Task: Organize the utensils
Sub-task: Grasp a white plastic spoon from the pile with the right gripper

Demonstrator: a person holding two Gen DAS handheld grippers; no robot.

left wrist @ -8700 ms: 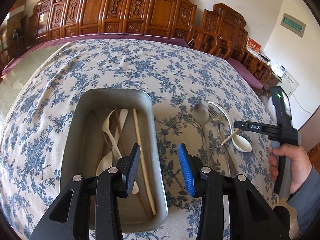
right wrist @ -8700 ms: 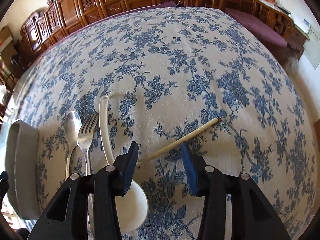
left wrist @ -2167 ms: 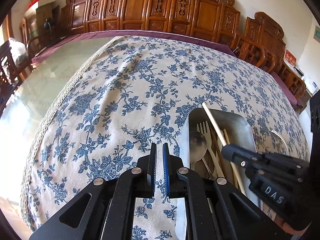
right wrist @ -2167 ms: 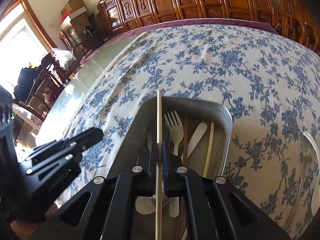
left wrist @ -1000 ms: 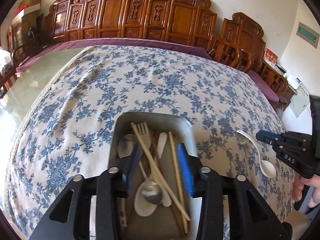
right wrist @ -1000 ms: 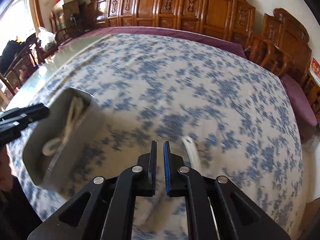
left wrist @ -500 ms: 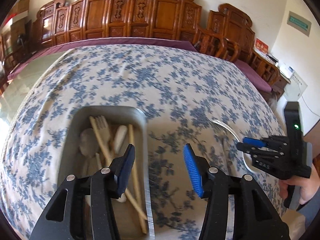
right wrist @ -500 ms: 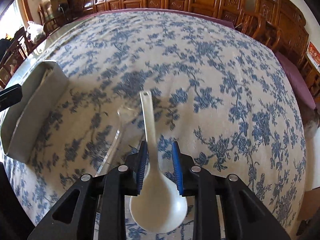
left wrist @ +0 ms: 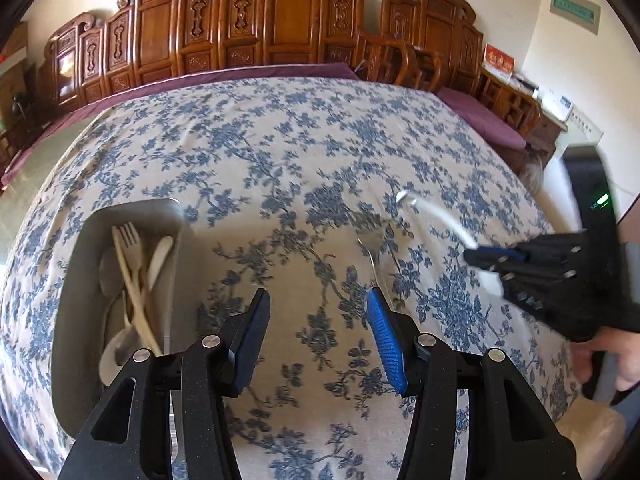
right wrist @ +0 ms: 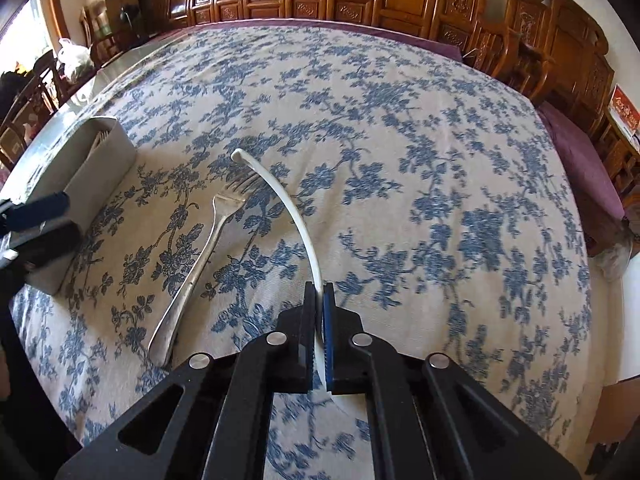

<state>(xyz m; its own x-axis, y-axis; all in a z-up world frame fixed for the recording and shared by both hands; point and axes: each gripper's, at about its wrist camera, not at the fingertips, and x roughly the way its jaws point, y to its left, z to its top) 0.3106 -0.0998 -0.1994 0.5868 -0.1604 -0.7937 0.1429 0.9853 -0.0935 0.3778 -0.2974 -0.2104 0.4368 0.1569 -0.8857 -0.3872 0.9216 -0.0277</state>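
Note:
A grey tray on the left of the table holds a pale fork, spoons and chopsticks. My left gripper is open and empty, low over the cloth just right of the tray. My right gripper is shut on a white ceramic spoon, its handle curving away from the jaws. The spoon also shows in the left wrist view, held by the right gripper. A metal fork lies on the cloth left of the spoon; it also shows in the left wrist view.
The table carries a blue floral cloth. Carved wooden chairs line the far side. The tray shows at the left in the right wrist view, with the left gripper's fingers in front of it.
My right gripper has shut on the white spoon's handle. My left gripper has swung right, away from over the tray, and stays open.

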